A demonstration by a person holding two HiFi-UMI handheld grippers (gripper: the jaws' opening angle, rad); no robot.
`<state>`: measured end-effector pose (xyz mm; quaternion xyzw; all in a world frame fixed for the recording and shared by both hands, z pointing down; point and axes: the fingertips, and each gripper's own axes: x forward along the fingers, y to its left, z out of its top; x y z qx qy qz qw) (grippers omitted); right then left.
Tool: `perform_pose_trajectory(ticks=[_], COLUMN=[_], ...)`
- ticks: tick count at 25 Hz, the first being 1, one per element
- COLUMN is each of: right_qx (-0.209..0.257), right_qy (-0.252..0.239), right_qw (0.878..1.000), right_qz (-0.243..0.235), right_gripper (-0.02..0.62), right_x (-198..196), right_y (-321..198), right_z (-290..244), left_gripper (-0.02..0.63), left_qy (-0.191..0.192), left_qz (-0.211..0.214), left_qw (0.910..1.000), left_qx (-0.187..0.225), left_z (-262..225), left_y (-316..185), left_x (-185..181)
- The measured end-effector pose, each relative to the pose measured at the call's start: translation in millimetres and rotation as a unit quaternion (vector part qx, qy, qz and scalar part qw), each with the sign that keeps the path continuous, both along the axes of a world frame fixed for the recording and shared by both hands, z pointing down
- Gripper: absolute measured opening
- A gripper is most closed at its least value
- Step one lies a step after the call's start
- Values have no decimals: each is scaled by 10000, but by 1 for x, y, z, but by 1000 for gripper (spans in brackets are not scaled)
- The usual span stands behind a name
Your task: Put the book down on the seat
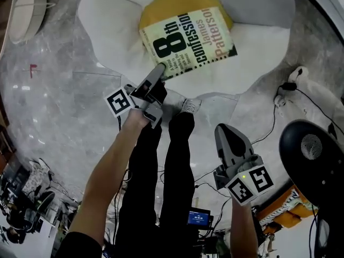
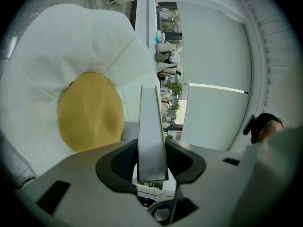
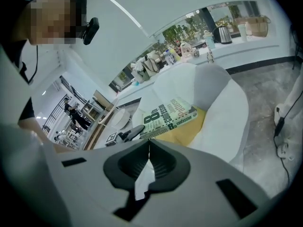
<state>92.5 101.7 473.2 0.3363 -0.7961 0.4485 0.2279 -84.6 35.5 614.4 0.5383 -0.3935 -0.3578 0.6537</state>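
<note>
On the cover of the book (image 1: 188,42) over the seat (image 1: 263,42) we read "8th confession" and "James Patterson". Its smaller print we cannot read.

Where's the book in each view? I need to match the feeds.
Head view: book upper centre, near corner gripped by the left gripper.
Left gripper view: book edge-on at centre, clamped between the jaws.
Right gripper view: book at centre, just above the closed jaws.
Shared landmark: the yellow cushion.
</note>
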Motion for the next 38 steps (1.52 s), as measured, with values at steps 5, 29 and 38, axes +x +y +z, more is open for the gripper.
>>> perform_pose_trajectory(ticks=[5, 29, 38], right_qx=[-87, -133, -180], right_qy=[123, 228, 208], right_qw=[9999, 9996, 9994], right_qz=[-49, 136, 227], right_gripper=[15, 17, 17], right_x=[10, 9, 6], right_y=[10, 53, 53], right_z=[-19, -97, -99], left_gripper=[179, 179, 179], left_qy=[-196, -560, -682], left_qz=[126, 57, 0], left_qw=[9997, 9970, 9947], left_qx=[-72, -526, -772], left_z=[-5, -28, -16], left_y=[-2, 0, 2], left_x=[-1, -1, -5])
